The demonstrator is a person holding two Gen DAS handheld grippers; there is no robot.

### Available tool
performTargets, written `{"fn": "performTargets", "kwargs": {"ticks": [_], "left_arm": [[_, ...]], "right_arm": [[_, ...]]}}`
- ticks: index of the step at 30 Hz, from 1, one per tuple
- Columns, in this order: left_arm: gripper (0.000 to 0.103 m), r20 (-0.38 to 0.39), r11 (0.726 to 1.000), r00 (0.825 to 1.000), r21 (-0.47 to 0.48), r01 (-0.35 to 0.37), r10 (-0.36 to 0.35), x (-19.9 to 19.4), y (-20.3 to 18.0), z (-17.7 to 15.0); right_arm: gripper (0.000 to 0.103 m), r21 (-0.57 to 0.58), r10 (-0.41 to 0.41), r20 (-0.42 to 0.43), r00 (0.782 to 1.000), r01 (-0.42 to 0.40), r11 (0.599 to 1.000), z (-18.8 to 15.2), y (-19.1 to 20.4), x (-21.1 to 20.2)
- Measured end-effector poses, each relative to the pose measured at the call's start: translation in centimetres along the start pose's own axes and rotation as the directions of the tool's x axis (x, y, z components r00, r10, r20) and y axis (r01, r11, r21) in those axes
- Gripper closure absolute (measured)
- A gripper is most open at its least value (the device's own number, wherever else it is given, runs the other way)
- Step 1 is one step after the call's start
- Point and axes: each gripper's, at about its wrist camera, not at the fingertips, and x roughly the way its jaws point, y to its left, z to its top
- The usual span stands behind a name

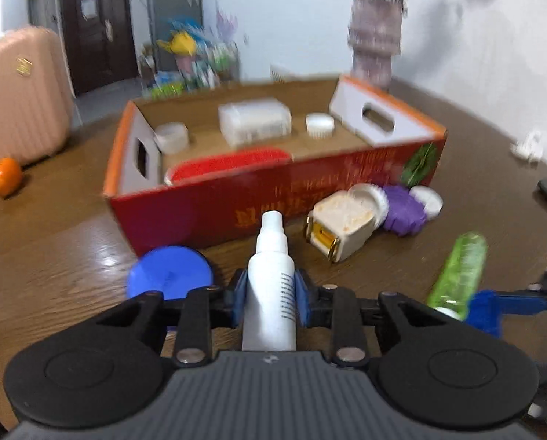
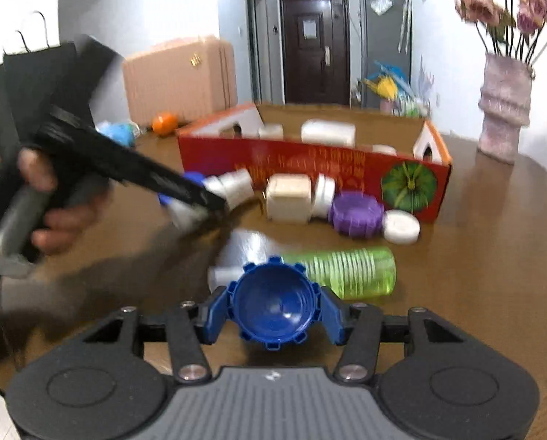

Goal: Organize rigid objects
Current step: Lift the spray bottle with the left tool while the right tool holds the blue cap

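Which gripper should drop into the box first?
Left, probably. The left gripper holds the white spray bottle aimed straight at the red box, close ahead. The right gripper holds the blue cap, with the green bottle lying between it and the box.

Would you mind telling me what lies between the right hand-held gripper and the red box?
In the right wrist view, the green bottle lies on its side between the right hand-held gripper and the red box.

Home interior, living or dining area. Wooden bench (image 2: 493, 242) carries a vase (image 2: 505, 110) of dried flowers. Dark entry door (image 2: 314, 49) in a white-walled hallway. Pink suitcase (image 2: 179, 77) stands on the floor, black hanging bags (image 2: 35, 84) nearby. Orange (image 1: 4, 176) on the bench edge.
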Motion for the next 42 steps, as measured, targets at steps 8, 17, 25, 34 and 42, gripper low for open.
{"fn": "performTargets", "kwargs": {"ticks": [8, 17, 25, 34, 42], "left_arm": [[0.075, 0.158, 0.965, 0.984, -0.259, -0.037, 0.080, -3.8, 1.0, -5.7], [0.074, 0.077, 0.993, 0.997, -0.116, 0.007, 0.002, -4.9, -1.0, -7.9], [0.049, -0.079, 1.000, 0.997, 0.010, 0.010, -0.009, -3.4, -2.3, -6.5], [0.075, -0.166, 0.990, 0.977, -0.068, 0.122, -0.132, -2.8, 0.8, -3.5], [0.075, 0.170, 0.979, 0.985, -0.202, 0.026, 0.009, -7.1, 1.4, -4.9]], "right_arm": [[0.051, 0.000, -0.002, 0.010, 1.000, 0.002, 1.000, 2.0, 0.8, 3.5], [0.049, 0.016, 0.024, 0.051, 0.998, -0.025, 1.000, 2.2, 1.8, 2.3], [0.049, 0.023, 0.022, 0.031, 0.999, -0.023, 0.999, 1.9, 1.9, 2.0], [0.041, 0.019, 0.032, 0.004, 0.999, -0.032, 0.999, 1.3, 1.4, 2.4], [0.042, 0.035, 0.021, 0.017, 1.000, -0.021, 0.999, 1.4, 1.0, 2.6]]}}
